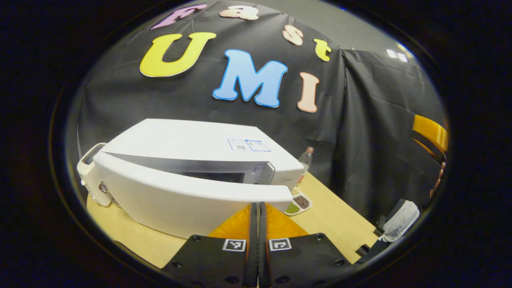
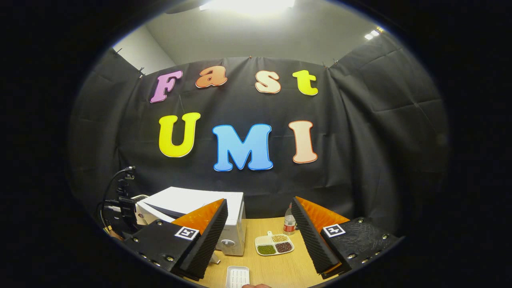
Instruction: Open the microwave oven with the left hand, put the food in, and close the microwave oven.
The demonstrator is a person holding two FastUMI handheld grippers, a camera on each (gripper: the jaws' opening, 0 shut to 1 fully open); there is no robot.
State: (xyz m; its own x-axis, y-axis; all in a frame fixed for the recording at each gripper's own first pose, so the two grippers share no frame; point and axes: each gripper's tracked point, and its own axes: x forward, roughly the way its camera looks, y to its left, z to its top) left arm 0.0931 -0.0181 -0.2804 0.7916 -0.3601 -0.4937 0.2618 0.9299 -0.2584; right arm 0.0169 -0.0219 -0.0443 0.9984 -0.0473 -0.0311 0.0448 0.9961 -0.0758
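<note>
Fingers of the left gripper (image 1: 257, 212) press together beside the microwave door (image 1: 188, 200), while the right gripper (image 2: 260, 236) gapes wide, empty.

White microwave oven (image 1: 188, 160) on wooden table (image 1: 332, 216), door (image 1: 180, 196) ajar.

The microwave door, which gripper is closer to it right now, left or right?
Left. The left gripper, fingers together, sits right at the edge of the part-open microwave door. The right gripper, open, hangs back over the table, well off the microwave.
</note>
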